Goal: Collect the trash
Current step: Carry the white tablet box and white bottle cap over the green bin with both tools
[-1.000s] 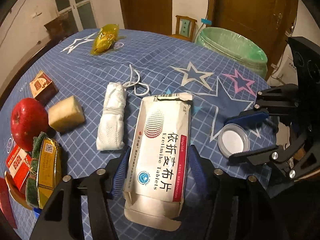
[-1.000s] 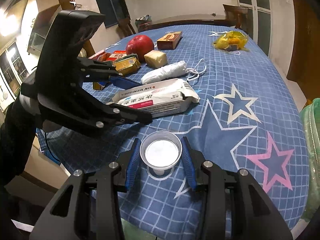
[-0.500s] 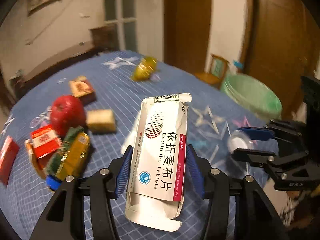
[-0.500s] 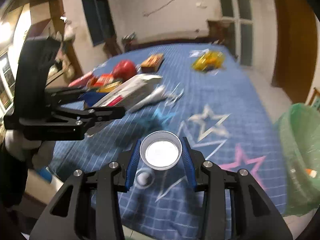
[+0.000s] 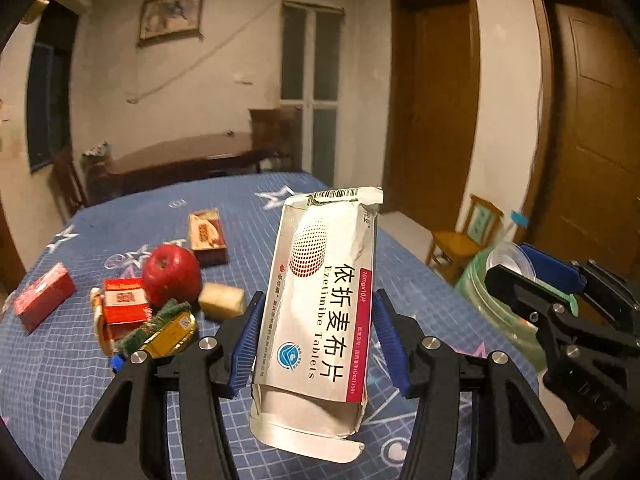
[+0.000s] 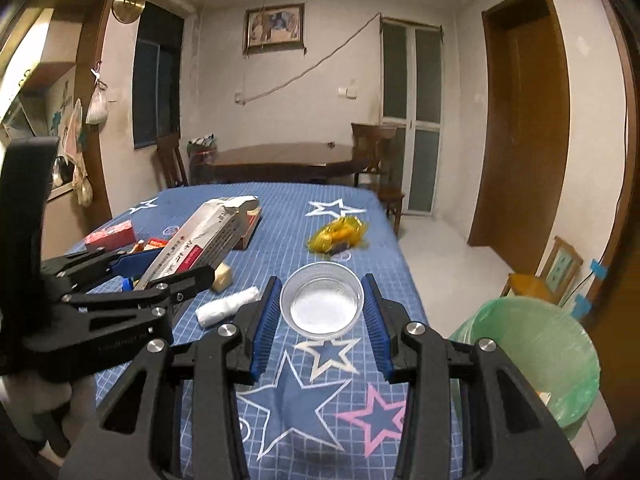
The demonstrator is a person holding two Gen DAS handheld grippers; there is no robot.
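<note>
Both grippers now lifted off the tablecloth (image 6: 328,208): left gripper (image 5: 316,344) clamps the tablet box (image 5: 320,320), right gripper (image 6: 322,320) clamps the plastic cup (image 6: 322,306). I fear that thin cup slipping before the bin (image 6: 560,344), lower right.

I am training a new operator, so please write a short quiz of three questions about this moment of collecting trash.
1. True or false: the left gripper holds the medicine box lifted off the table.
2. What does the right gripper hold? A) an apple B) a clear plastic cup C) a yellow wrapper
3. Fill in: the bin beside the table is lined with a ____ bag.

Key: 1 true; 2 B, the clear plastic cup; 3 green.
</note>
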